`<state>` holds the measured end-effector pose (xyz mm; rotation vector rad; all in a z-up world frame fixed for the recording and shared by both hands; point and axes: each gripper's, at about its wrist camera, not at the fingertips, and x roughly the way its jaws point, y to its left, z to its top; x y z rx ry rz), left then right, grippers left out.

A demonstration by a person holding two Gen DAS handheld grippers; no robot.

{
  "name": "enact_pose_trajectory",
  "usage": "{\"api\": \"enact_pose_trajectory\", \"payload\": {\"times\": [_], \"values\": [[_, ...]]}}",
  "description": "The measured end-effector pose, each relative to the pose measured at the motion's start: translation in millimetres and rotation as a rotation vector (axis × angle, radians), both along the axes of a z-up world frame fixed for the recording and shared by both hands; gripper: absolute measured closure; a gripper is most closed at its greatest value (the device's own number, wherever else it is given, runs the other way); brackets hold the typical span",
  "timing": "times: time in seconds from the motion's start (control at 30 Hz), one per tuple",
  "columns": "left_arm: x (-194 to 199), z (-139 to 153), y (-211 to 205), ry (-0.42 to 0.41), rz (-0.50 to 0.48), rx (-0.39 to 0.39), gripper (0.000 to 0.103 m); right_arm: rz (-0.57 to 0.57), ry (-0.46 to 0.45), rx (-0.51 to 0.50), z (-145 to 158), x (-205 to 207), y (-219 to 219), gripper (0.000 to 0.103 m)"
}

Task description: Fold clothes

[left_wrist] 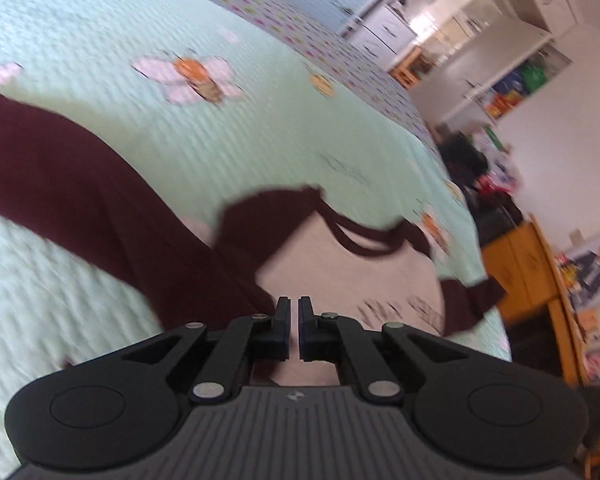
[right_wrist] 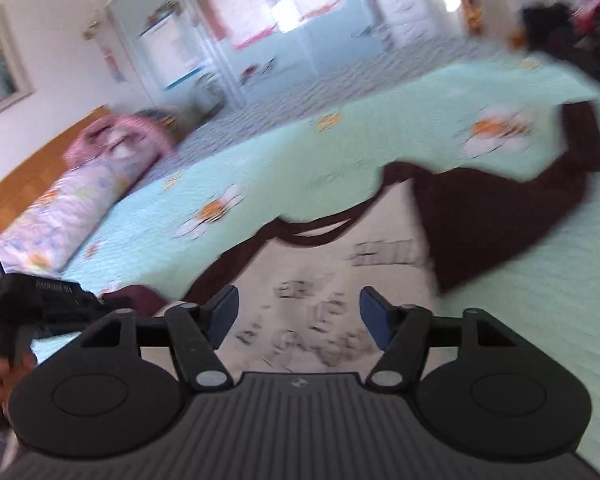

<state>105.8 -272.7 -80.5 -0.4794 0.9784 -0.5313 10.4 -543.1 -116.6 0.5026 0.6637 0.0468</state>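
A: Jaws first. Left gripper (left_wrist: 294, 312) has its pads pressed together, only a sliver of gap showing, low centre of its frame. Whether any cloth is caught there I can't tell; the shirt (left_wrist: 340, 276) runs right under the tips, at the seam where the maroon sleeve (left_wrist: 100, 184) meets the pale body.

B: And the right gripper (right_wrist: 298, 314)?

A: Spread, nothing between the pads. It hangs above the printed chest, lower middle of its frame. No contact that I can see.

B: Where does the shirt lie overall?

A: Flat on the quilt (left_wrist: 80, 40), neckline (right_wrist: 312, 232) toward the top of both frames. In the right view one sleeve trails to the upper right; the other sits at lower left, close to the left gripper's body.

B: So how should the fold go?

A: My judgement: pinch a shoulder and the hem edge on one side, lift only slightly, and carry the sleeve across the chest in one straight sweep. Both frames are smeared with motion, so slowing before closing would help the pads take one layer cleanly.
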Motion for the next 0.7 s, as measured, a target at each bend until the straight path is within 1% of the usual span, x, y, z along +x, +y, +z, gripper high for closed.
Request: {"api": "enact_pose_trajectory", "payload": {"times": [0.03,0.07,0.13,0.17,0.23,0.27,0.3,0.33,0.37,0.47,0.57,0.6,0.63,0.7], "values": [[-3.8,0.0,-7.0,0.002,-0.016,-0.006,0.102,0.009,0.056,0.003,-10.2,15.3,-2.9,0.069],[-6.3,1.1,-12.7,-0.001,-0.032,-0.003,0.099,0.013,0.101,-0.02,-20.0,28.5,-7.3,0.069],[-5.5,1.5,-24.5,-0.001,-0.051,0.018,0.097,-0.017,0.173,-0.134,-40.8,49.7,-21.1,0.072],[-4.3,2.0,-27.7,0.002,-0.056,0.03,0.095,-0.036,0.208,-0.149,-52.8,57.2,-33.0,0.07],[-0.4,3.9,-32.1,-0.001,-0.061,0.047,0.093,-0.056,0.188,-0.038,-62.2,58.0,-55.8,0.069],[1.6,5.1,-33.7,-0.012,-0.059,0.055,0.089,-0.073,0.166,-0.03,-60.1,55.4,-59.1,0.069],[4.8,6.1,-35.4,-0.02,-0.056,0.063,0.087,-0.102,0.144,-0.048,-55.6,51.1,-57.9,0.07],[9.7,6.6,-37.3,-0.025,-0.053,0.068,0.08,-0.133,0.124,-0.069,-50.9,46.6,-55.9,0.069],[15.2,6.8,-39.1,-0.03,-0.048,0.074,0.073,-0.154,0.107,-0.043,-49.2,42.2,-56.8,0.069],[38.1,4.5,-45.5,-0.045,-0.034,0.098,0.069,-0.179,0.034,0.153,-53.2,31.3,-65.6,0.068],[65.2,-2.2,-56.6,-0.069,-0.051,0.172,0.063,-0.171,-0.052,0.349,-59.4,23.8,-73.4,0.065],[74.5,-6.2,-60.8,-0.082,-0.063,0.208,0.062,-0.158,-0.078,0.402,-62.4,23.7,-74.9,0.061],[83.5,-10.6,-64.3,-0.091,-0.073,0.241,0.061,-0.15,-0.102,0.437,-64.1,23.6,-75.6,0.057],[99.9,-23.1,-69.1,-0.088,-0.087,0.291,0.061,-0.137,-0.144,0.457,-66.7,23.4,-71.2,0.052]]}}
